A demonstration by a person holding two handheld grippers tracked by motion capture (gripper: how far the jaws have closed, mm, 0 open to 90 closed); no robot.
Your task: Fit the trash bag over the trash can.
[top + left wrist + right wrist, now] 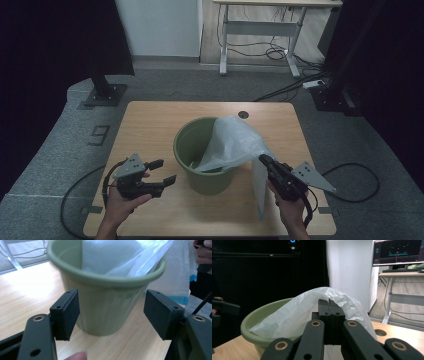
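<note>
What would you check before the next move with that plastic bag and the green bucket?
1. Right tongs shut on the thin translucent white plastic bag: ok, jaws pressed together with the film between them.
2. Bag partly inside the round green plastic bucket: ok, one end lies inside, the rest drapes over the rim.
3. Bag spread around the whole rim: not ok, it covers the side nearest the right tongs.
4. Left tongs free to take the other edge: ok, jaws apart with nothing between them, facing the bucket.
5. Bucket upright on the light wooden table: ok.
6. Bag free of tears: cannot tell.
</note>
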